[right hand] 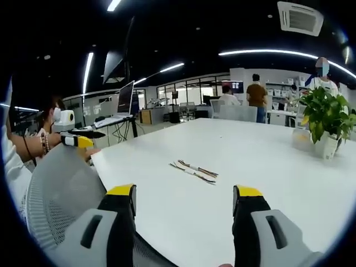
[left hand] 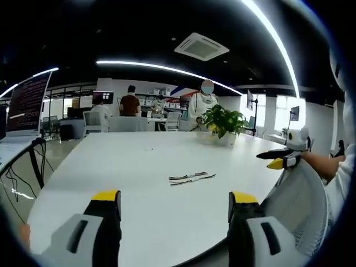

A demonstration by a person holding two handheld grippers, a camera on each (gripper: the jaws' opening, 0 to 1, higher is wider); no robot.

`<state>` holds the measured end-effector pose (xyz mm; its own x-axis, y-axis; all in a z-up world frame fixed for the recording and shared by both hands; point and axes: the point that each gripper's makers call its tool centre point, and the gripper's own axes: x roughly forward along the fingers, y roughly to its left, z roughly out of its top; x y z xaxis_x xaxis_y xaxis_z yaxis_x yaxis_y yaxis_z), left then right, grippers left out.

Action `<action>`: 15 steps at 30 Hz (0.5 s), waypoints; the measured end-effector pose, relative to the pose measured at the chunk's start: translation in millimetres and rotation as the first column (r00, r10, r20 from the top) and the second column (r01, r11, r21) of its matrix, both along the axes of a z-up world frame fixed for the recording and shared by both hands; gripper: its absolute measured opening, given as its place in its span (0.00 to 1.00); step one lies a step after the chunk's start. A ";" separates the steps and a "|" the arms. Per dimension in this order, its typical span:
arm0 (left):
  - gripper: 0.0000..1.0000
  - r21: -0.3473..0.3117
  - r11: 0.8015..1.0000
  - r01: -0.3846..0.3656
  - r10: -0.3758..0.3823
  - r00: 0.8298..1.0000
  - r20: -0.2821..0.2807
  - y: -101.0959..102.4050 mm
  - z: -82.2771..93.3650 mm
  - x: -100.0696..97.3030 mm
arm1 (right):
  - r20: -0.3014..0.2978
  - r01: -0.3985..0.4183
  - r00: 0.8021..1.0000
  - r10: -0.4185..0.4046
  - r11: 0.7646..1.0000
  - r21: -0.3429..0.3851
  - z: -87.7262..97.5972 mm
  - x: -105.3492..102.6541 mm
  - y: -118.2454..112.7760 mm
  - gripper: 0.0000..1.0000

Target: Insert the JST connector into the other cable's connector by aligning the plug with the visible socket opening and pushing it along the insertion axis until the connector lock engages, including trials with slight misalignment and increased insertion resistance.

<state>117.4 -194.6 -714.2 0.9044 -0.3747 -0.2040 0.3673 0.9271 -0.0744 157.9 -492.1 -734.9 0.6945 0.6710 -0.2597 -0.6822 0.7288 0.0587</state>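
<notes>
**Both tools wide apart, cables lying untouched on the table**

Currently hovering at the near edge of the white table [left hand: 139, 167]: left tool [left hand: 174, 200], yellow-tipped black jaws spread wide, nothing between them. Same for the right tool [right hand: 184, 194], jaws wide and holding nothing, poised over the table edge beside a grey mesh chair back [right hand: 55, 194].

Lying flat on the table, well ahead of both tools: two thin cables [left hand: 191, 178] side by side, nearly touching, dark with pale ends; connectors too small to make out. Seen again in the right gripper view [right hand: 193, 171], between and beyond the jaws.

Entering the left gripper view from the right: the other tool [left hand: 281, 159], held above the mesh chair. Entering the right gripper view from the left: the other tool [right hand: 83, 138], beside a wrist with a bracelet.

Farther back on the table: potted green plant [left hand: 224, 123] in a white pot. At far left, a monitor [left hand: 28, 103] filled with text, too blurred to read. No legible brands or labels anywhere. People standing in the office beyond.
</notes>
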 end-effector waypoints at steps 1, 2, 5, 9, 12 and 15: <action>0.77 0.005 1.000 0.000 0.000 1.000 -0.001 0.1 -1.0 0.4 | 0.001 0.002 1.000 -0.002 1.000 0.000 0.1 0.2 -0.3 0.69; 0.77 0.006 1.000 -0.001 0.001 1.000 0.000 0.7 -1.3 0.6 | 0.000 0.003 1.000 -0.003 1.000 0.002 -0.1 0.3 -0.5 0.69; 0.79 -0.009 1.000 -0.012 0.012 1.000 0.015 2.5 1.1 0.9 | -0.009 0.009 1.000 -0.009 1.000 0.007 -1.1 0.1 -0.5 0.70; 0.81 -0.030 0.999 -0.017 0.017 1.000 0.018 3.3 1.5 1.1 | -0.014 -0.003 1.000 0.003 1.000 -0.019 -4.3 -1.3 4.0 0.69; 0.81 -0.032 0.999 -0.014 0.015 1.000 0.017 3.1 0.8 0.9 | -0.007 -0.002 1.000 0.001 0.999 -0.038 -5.0 -1.1 4.2 0.69; 0.81 -0.037 0.999 -0.020 0.020 1.000 0.017 4.4 0.4 1.2 | -0.020 0.004 1.000 -0.004 1.000 -0.028 -6.2 -1.3 3.2 0.68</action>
